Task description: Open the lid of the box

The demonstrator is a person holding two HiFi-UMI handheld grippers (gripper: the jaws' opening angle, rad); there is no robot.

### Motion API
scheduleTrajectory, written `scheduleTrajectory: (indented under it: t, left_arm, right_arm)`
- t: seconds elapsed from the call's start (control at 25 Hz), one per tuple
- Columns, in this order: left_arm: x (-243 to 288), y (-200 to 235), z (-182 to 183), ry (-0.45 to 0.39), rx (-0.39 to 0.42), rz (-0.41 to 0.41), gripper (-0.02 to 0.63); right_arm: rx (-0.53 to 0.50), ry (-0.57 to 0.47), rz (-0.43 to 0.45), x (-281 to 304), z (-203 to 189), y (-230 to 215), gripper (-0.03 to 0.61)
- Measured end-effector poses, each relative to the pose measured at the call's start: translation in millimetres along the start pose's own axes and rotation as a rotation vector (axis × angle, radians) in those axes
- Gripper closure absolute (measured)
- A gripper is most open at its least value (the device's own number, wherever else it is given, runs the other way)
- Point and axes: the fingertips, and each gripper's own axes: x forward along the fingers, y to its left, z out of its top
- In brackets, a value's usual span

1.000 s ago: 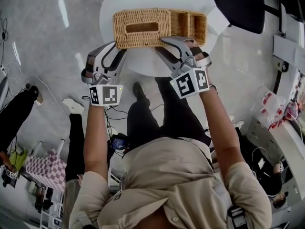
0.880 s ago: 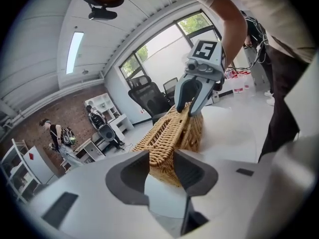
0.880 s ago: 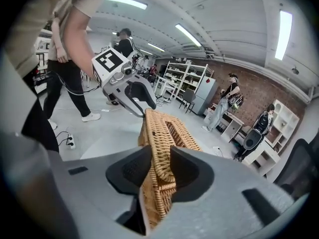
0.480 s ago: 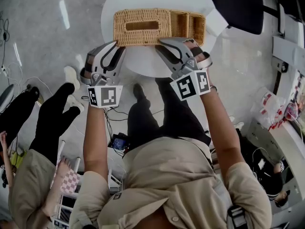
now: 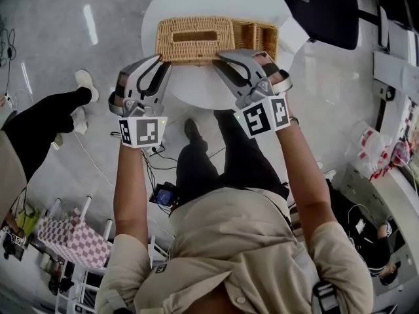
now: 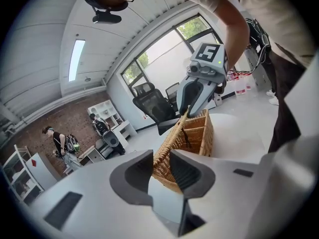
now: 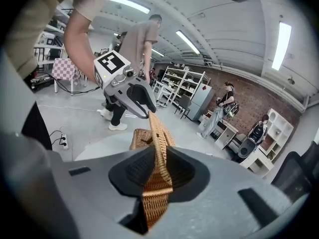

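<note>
Head view: the left gripper [image 5: 160, 60] and right gripper [image 5: 221, 56] both sit on the near long edge of the box [image 5: 258, 34]. Each gripper view shows that gripper's jaws closing with the thin wicker edge between them and the pads against it. I cannot tell whether that edge is the lid's rim or the box wall. Just under the grippers a strip of bare table [image 5: 196, 87] runs out to its round rim, with floor below. Beyond the left gripper's jaws the lid [image 5: 216, 41] lies flat on the box. Beyond and to the right of the right gripper's jaws are the open compartments. Past the box the table top is white. A black chair [image 5: 334, 12] stands farther right, and a bystander's leg [image 5: 39, 120] is well left of the left gripper.
</note>
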Motion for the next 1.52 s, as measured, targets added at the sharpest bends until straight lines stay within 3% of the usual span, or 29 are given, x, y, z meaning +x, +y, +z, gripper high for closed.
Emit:
scheduleTrajectory:
  t: [1.52]
  left_arm:
    - [42.1, 95.2, 56.2, -0.007, -0.034, 0.034, 0.529]
  right_arm:
    - [0.037, -0.058, -0.043, -11.5, 35.1, -108.1, 0.526]
